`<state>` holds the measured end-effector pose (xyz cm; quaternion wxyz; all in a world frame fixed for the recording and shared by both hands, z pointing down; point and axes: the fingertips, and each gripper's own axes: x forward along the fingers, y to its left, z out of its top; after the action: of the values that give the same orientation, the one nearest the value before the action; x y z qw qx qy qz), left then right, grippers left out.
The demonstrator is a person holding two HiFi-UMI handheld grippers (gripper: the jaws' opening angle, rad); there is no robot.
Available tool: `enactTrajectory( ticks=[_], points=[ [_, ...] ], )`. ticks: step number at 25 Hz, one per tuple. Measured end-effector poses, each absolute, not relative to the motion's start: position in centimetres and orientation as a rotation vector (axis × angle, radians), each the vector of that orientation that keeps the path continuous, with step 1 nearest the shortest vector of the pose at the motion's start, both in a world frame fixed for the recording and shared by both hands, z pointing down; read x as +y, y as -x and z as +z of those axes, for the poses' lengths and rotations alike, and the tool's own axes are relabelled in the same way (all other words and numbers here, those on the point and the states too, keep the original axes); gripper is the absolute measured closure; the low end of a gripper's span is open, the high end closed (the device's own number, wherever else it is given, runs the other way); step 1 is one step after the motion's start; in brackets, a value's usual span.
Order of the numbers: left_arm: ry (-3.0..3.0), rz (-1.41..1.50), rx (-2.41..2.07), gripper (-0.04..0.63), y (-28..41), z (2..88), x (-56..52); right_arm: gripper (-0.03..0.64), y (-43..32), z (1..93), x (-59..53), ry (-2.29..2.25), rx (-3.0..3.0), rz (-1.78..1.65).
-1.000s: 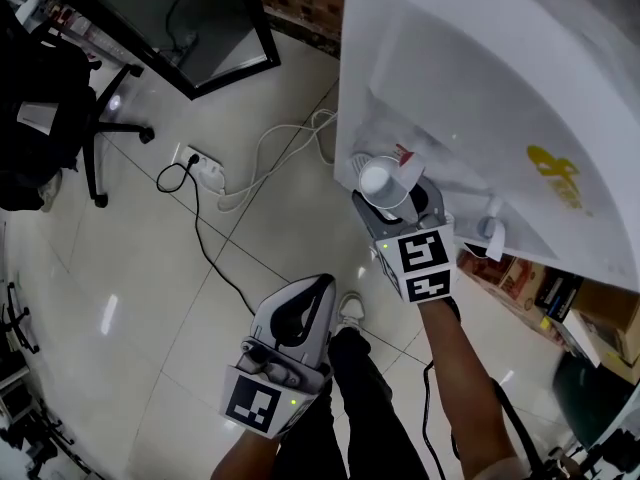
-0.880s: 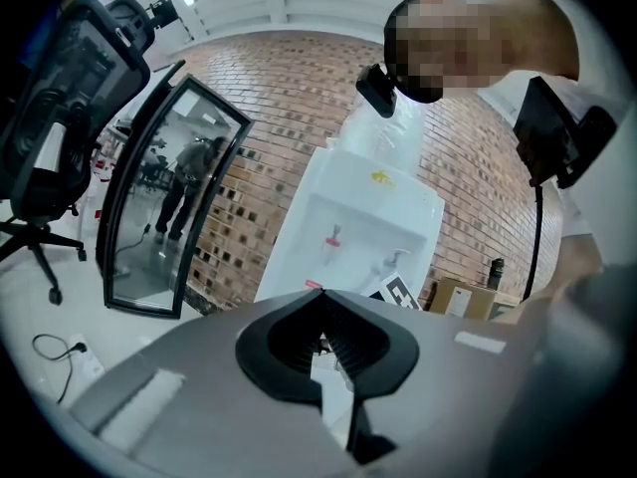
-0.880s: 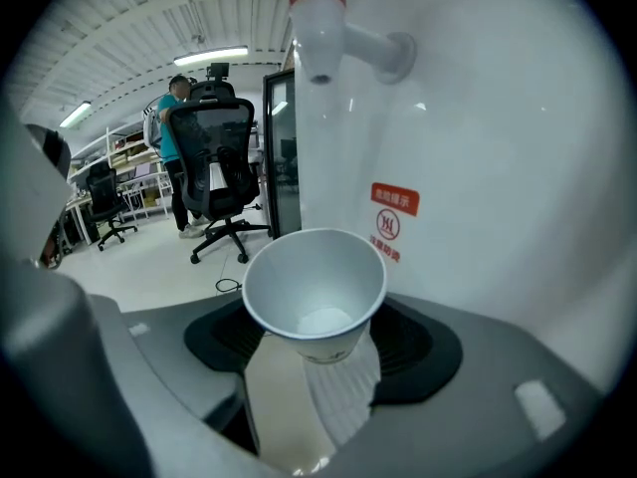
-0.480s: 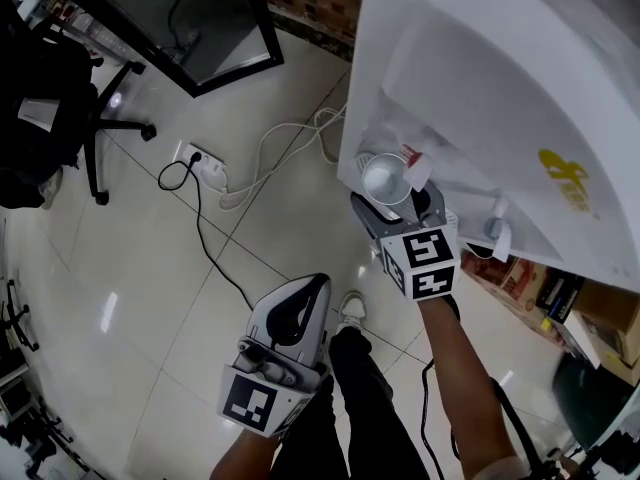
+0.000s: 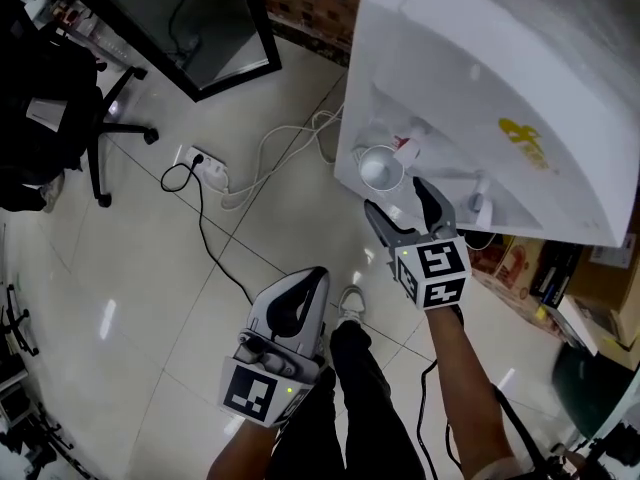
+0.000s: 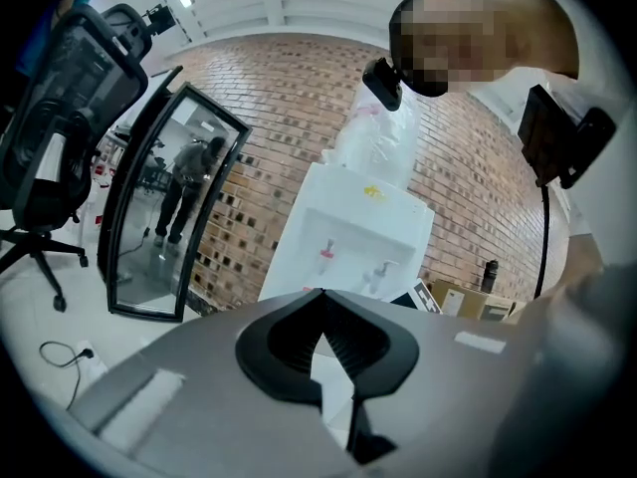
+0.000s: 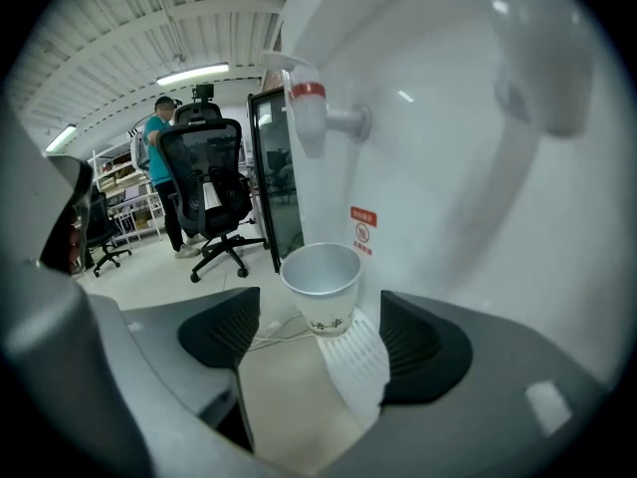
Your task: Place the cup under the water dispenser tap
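Observation:
A white paper cup (image 5: 380,166) (image 7: 323,287) stands upright on the drip tray (image 7: 360,358) of the white water dispenser (image 5: 480,78) (image 7: 448,118), directly below the red tap (image 7: 309,113) (image 5: 403,148). My right gripper (image 5: 397,200) (image 7: 317,339) is open just short of the cup. Its pads flank the space in front of the cup and touch nothing. Lower left in the head view, my left gripper (image 5: 303,298) (image 6: 320,319) is shut and empty, pointing toward the dispenser from a distance.
A second tap (image 5: 478,206) sits right of the red one. A power strip (image 5: 203,163) with cables lies on the tiled floor left of the dispenser. An office chair (image 5: 60,98) (image 7: 214,192) and a black-framed glass panel (image 5: 190,28) stand further left. Boxes (image 5: 540,273) sit to the right.
My right gripper opened off the cup and drew back and slightly up. The cup stays on the drip tray under the red tap. The left gripper has not moved.

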<state>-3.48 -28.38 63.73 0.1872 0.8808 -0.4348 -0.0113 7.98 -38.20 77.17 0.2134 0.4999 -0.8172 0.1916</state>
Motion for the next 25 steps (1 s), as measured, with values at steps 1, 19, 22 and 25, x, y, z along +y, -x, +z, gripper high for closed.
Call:
enactTrajectory(
  ticks=[1,19,22,25],
  points=[
    [-2.485,-0.034,-1.221,0.603,3.5,63.2,-28.1,0.23,-7.8,76.4,-37.6,-1.393,-2.274,0.524],
    [-2.59,-0.054,-1.189,0.604,6.6,48.5,-19.5,0.348,-0.1,54.1,-23.2,-1.363,-2.458,0.334],
    [-2.623,-0.075,-1.165,0.604,6.7,45.6,-18.2,0.405,0.8,49.8,-21.1,-1.358,-2.476,0.264],
    [-2.663,-0.096,-1.148,0.603,6.5,42.9,-17.4,0.462,1.0,46.0,-19.4,-1.383,-2.491,0.185]
  ],
)
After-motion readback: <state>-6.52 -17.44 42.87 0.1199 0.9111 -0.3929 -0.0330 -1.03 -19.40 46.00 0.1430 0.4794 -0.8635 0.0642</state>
